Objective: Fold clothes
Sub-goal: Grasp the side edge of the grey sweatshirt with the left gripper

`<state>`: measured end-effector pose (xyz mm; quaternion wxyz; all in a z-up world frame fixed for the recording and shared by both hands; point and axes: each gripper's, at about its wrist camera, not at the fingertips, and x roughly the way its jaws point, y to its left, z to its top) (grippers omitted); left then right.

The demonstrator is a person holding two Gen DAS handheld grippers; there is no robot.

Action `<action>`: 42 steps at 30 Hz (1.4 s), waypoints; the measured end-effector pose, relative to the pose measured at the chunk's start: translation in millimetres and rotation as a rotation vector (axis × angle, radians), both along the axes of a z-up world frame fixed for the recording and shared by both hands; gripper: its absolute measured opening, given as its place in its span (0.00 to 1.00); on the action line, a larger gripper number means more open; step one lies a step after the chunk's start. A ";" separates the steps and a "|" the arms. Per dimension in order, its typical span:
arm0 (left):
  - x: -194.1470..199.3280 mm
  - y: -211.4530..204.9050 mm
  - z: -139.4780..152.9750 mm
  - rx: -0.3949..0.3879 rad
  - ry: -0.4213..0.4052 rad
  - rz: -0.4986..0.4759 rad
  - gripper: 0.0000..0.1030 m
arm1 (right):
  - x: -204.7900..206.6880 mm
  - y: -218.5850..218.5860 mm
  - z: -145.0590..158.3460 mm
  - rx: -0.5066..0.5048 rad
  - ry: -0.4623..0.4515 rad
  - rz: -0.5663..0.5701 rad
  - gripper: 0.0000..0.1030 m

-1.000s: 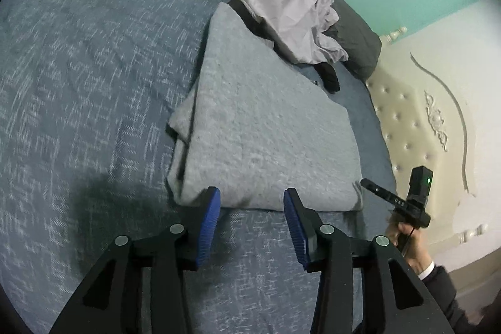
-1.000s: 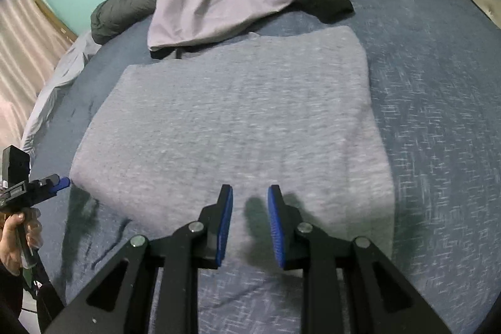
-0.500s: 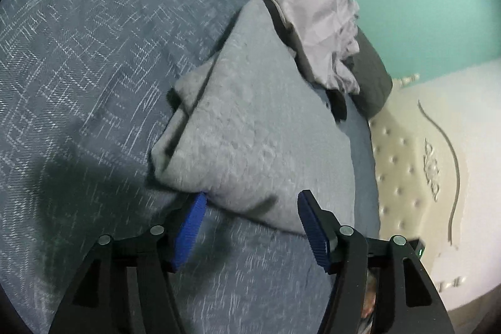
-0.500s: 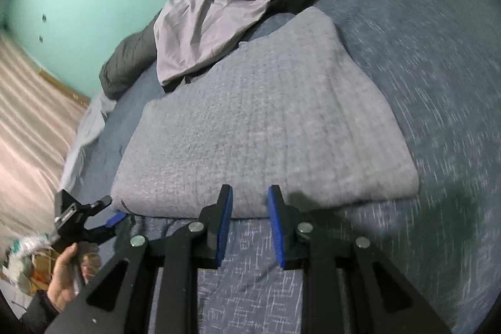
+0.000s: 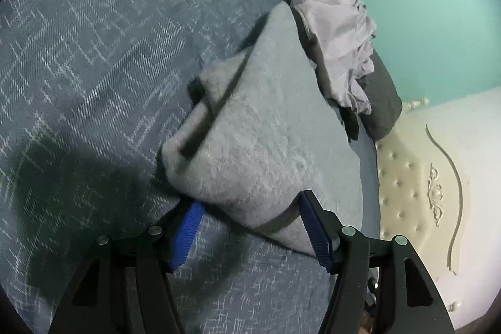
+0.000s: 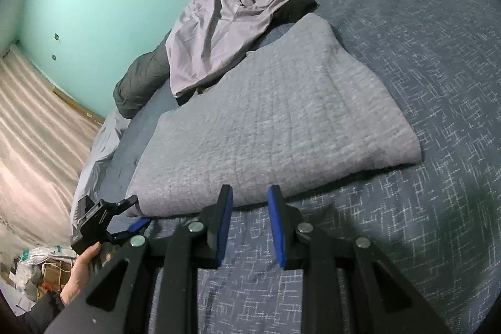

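Left hand-held gripper (image 5: 250, 232) spread wide, straddling the near corner of the folded grey garment (image 5: 266, 140) on the blue bed (image 5: 94, 52). Right hand-held gripper (image 6: 250, 223) narrowly parted (nothing held) at the garment's near edge; lilac garment (image 6: 225, 30) crumpled beyond.

Count: 2 grippers (image 5: 250, 235) (image 6: 250, 224), 1 folded grey garment (image 6: 275, 127), 1 crumpled lilac garment (image 6: 225, 21), 1 dark duvet (image 6: 137, 86), 1 hand (image 6: 83, 268).

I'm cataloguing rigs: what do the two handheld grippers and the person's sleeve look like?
Both the left gripper and the right gripper have black angular arms with silver pivot bolts and ribbed blue pads. The sleeve is dark.
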<state>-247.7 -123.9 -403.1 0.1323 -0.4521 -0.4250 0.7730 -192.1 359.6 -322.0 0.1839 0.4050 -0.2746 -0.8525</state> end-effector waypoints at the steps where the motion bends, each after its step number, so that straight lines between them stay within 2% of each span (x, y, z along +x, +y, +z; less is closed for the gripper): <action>1: -0.5 -2.5 1.5 -0.002 0.011 0.020 0.65 | -0.3 -0.4 -0.5 0.002 0.001 0.001 0.22; 9: -7.5 -7.0 4.7 -0.017 0.060 0.070 0.63 | -2.2 4.1 -9.1 -0.017 -0.011 -0.013 0.22; 13: -3.3 -3.2 13.8 -0.041 0.107 0.069 0.34 | -3.3 6.8 -13.1 -0.027 -0.022 -0.021 0.22; 25: -2.3 -8.9 8.4 0.013 0.107 0.061 0.33 | -6.6 -1.4 -9.0 -0.028 -0.015 -0.001 0.22; 28: 0.9 -10.5 8.8 0.012 0.109 0.052 0.31 | -12.9 -28.5 2.4 -0.027 0.000 0.060 0.22; 32: 2.0 -12.3 10.4 0.016 0.114 0.034 0.29 | -28.7 -84.5 19.9 0.071 0.025 0.161 0.22; 36: 1.8 -12.6 11.3 0.017 0.115 0.016 0.28 | -59.3 -126.0 14.8 0.124 -0.031 0.205 0.22; 40: 0.3 -13.9 10.5 0.030 0.115 0.004 0.28 | -81.9 -143.3 -12.9 0.184 -0.142 0.208 0.22; 42: -0.2 -13.8 9.5 0.035 0.115 -0.004 0.28 | -82.2 -141.6 -26.0 0.188 -0.180 0.191 0.08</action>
